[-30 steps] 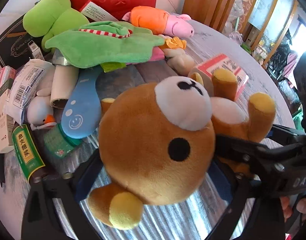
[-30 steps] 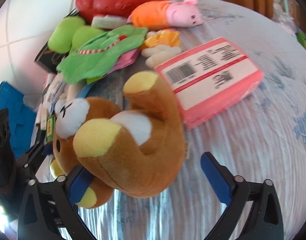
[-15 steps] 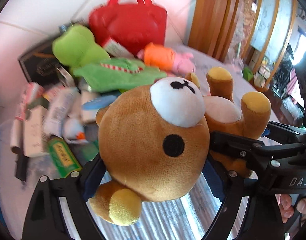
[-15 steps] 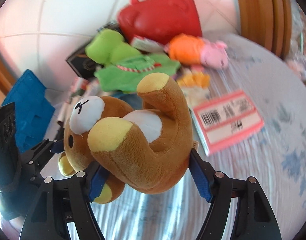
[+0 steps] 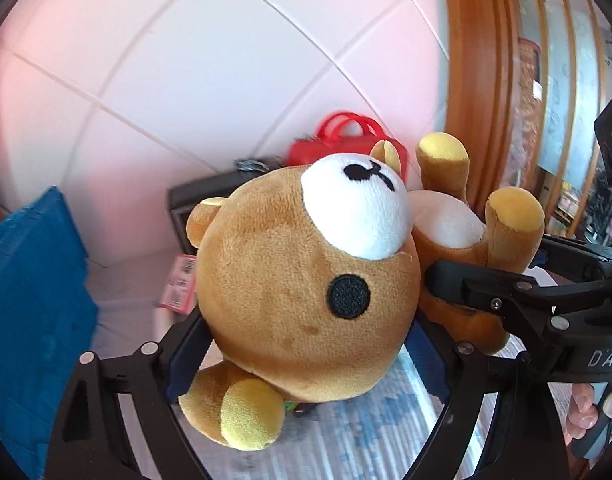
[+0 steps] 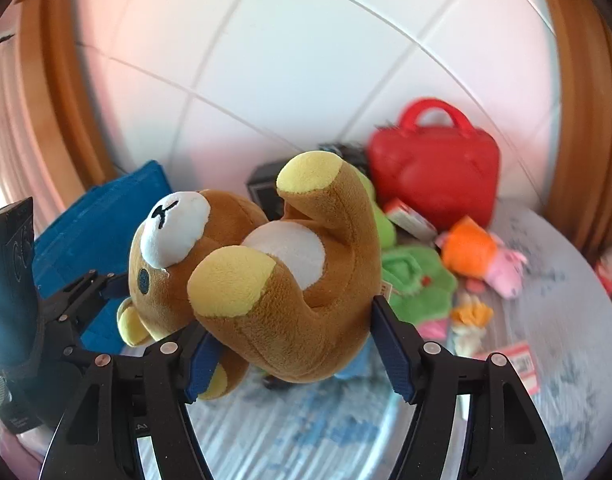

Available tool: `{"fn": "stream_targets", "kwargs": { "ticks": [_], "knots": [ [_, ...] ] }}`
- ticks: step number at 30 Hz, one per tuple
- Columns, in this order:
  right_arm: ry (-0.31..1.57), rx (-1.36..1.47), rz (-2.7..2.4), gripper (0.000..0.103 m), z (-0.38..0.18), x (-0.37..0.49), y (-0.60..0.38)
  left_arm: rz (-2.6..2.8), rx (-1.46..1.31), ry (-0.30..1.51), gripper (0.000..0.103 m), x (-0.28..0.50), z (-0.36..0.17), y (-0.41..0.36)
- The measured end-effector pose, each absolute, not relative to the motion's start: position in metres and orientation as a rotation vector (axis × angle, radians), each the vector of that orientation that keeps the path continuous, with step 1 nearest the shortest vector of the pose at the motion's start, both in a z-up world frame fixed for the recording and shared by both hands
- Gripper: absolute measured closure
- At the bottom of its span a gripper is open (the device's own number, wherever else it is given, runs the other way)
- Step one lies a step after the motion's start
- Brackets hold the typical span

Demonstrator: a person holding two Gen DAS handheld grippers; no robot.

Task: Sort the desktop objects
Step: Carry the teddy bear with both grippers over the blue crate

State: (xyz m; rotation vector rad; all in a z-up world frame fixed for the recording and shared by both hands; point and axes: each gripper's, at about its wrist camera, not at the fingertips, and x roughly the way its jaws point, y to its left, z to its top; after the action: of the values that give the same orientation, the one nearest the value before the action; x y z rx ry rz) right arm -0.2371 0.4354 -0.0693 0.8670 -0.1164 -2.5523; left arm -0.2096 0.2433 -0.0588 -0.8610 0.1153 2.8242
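We hold the bear (image 5: 306, 280) above the table (image 6: 345, 432): left gripper (image 5: 306, 344) clamps its head, right gripper (image 6: 290, 340) is closing on its body; next, carry it to its pile.

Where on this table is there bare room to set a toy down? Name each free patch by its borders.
Free: the tablecloth strip in front, below the teddy bear, and the stretch right of the pink pack. Crowded: the back, around the red bag, green plush and orange-pink plush.
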Motion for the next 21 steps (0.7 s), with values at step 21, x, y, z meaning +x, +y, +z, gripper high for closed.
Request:
{"fn": "stream_targets", "kwargs": {
  "ticks": [21],
  "knots": [
    [0.178,0.634,-2.132,0.045,0.053,-0.23,0.046,3.324,-1.065,-0.043,0.013,-0.147,0.046,-0.125]
  ]
}}
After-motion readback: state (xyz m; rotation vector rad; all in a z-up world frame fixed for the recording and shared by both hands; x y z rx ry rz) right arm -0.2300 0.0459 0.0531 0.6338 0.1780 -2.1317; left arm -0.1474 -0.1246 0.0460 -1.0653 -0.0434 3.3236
